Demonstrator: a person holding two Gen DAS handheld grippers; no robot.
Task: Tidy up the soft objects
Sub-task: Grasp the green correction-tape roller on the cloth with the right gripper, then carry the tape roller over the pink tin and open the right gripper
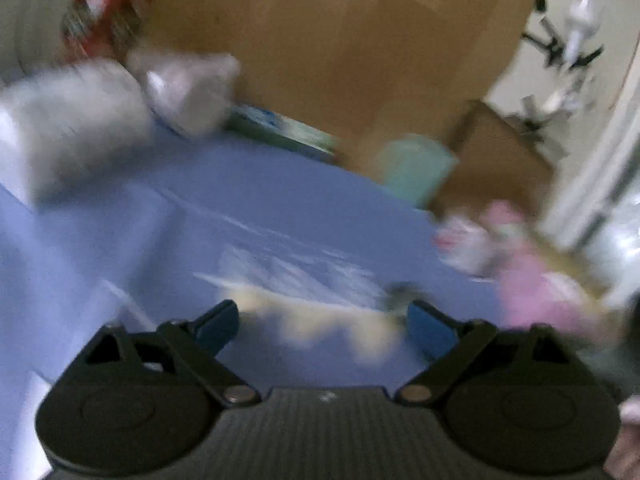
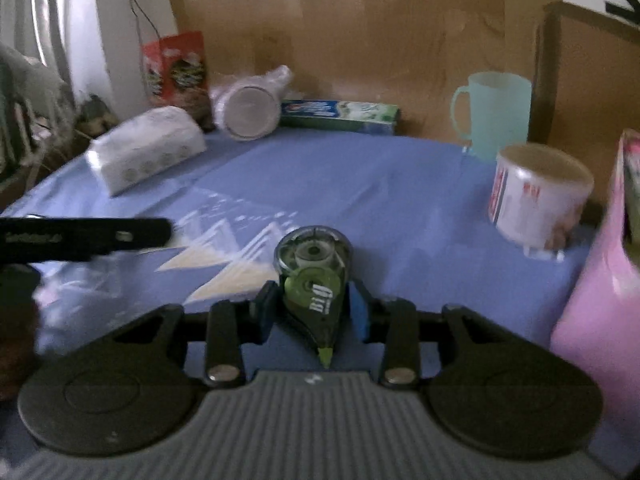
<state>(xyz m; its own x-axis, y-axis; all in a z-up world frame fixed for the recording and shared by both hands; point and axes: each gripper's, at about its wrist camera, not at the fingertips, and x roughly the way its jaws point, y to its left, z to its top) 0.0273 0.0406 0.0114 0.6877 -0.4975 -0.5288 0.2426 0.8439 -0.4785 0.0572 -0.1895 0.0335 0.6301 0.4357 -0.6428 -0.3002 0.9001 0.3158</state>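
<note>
My right gripper (image 2: pixel 311 312) is shut on a green correction tape dispenser (image 2: pixel 314 280) and holds it over the blue tablecloth (image 2: pixel 360 192). My left gripper (image 1: pixel 320 326) is open, its jaws wide apart, just above a clear bag of cream-coloured sticks (image 1: pixel 320 320) lying on the cloth; this view is blurred. The same bag (image 2: pixel 224 264) lies left of the dispenser in the right wrist view, with the left gripper's black finger (image 2: pixel 88 236) over its left end. A white tissue pack (image 2: pixel 148 152) lies at the back left.
A red snack bag (image 2: pixel 176 68), a wrapped white roll (image 2: pixel 248 112) and a toothpaste box (image 2: pixel 340 114) line the back. A mint mug (image 2: pixel 492 114), a white tub (image 2: pixel 536 204) and a pink container (image 2: pixel 600 300) stand at the right. A cardboard wall (image 2: pixel 360 32) is behind.
</note>
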